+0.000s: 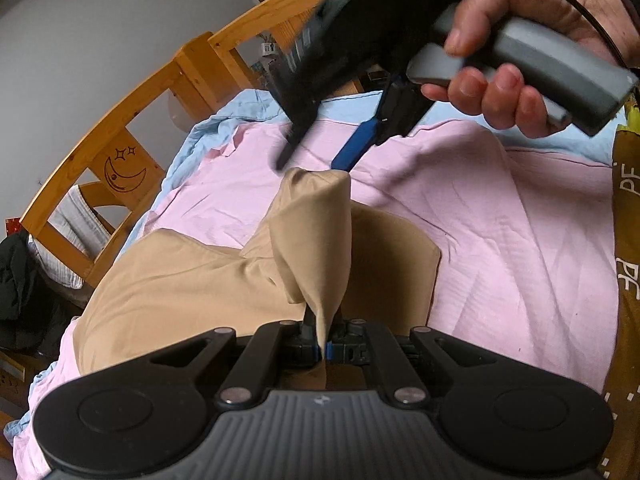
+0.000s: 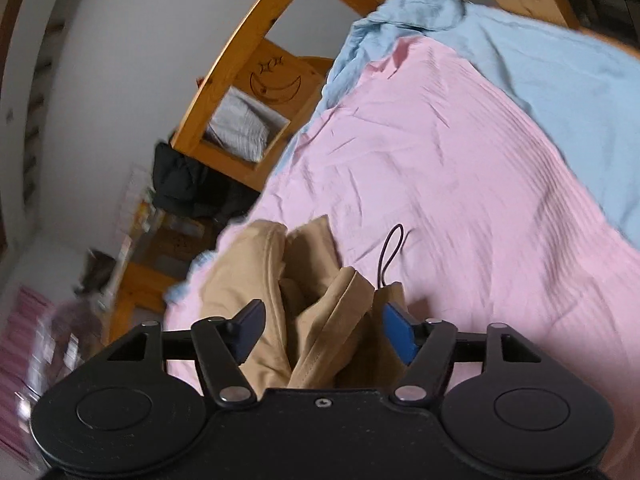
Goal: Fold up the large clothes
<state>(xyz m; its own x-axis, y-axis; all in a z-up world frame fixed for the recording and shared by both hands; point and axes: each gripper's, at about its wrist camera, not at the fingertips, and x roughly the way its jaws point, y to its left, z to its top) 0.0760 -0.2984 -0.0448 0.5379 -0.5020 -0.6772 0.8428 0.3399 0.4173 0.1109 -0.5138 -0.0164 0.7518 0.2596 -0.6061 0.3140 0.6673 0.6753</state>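
A tan garment lies spread on the pink sheet. Part of it is pulled up into a tall peak. My left gripper is shut on the lower end of that raised fold. My right gripper, held by a person's hand, hovers at the top of the peak with its fingers apart. In the right wrist view the right gripper stands open, and bunched folds of the tan garment sit between its blue pads without being pinched.
A light blue cover lies beyond the pink sheet. A wooden bed rail with a moon carving runs along the far left side, and dark clothing is piled outside it. A thin black cord loop lies on the sheet.
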